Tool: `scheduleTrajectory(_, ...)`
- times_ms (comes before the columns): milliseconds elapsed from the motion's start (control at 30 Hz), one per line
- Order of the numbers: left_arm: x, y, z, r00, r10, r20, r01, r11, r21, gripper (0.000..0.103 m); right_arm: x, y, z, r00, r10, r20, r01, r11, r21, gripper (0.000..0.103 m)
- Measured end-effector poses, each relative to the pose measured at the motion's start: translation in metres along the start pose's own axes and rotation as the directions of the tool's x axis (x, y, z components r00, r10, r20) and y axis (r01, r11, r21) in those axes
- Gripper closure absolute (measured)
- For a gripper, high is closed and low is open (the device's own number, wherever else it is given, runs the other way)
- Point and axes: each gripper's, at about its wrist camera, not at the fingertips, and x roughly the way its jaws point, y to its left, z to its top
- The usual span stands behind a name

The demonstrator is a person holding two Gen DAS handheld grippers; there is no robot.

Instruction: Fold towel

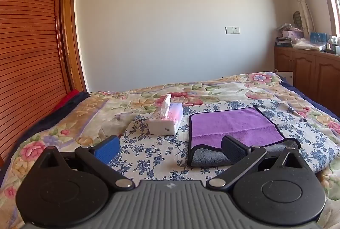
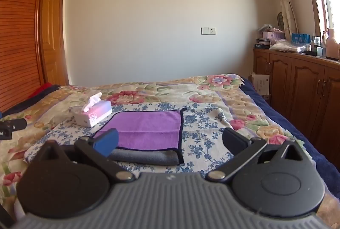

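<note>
A purple towel point(image 1: 231, 124) with a dark border lies flat on the bed, its near edge turned over to show a grey underside point(image 1: 206, 156). It also shows in the right wrist view point(image 2: 148, 127), with the grey fold point(image 2: 146, 156) nearest me. My left gripper point(image 1: 170, 148) is open and empty, held above the bed just left of the towel; its right finger overlaps the towel's near edge in the view. My right gripper point(image 2: 170, 141) is open and empty, just right of the towel's near right corner.
A white tissue box point(image 1: 166, 120) stands left of the towel, also in the right wrist view point(image 2: 93, 115). The bed has a floral cover point(image 1: 148, 156). A wooden wardrobe point(image 1: 27, 48) stands at left, wooden cabinets point(image 2: 301, 88) with clutter at right.
</note>
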Motion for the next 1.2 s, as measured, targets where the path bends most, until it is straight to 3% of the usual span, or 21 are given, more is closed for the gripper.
scheduleTrajectory(1200,-0.0008,0.0005,-0.0001,1.0,0.001,0.009,-0.001,1.0,0.004,0.0,-0.0002,0.0013,0.0005,1.0,0.0,0.0,0.0,1.0,-0.002,0.0)
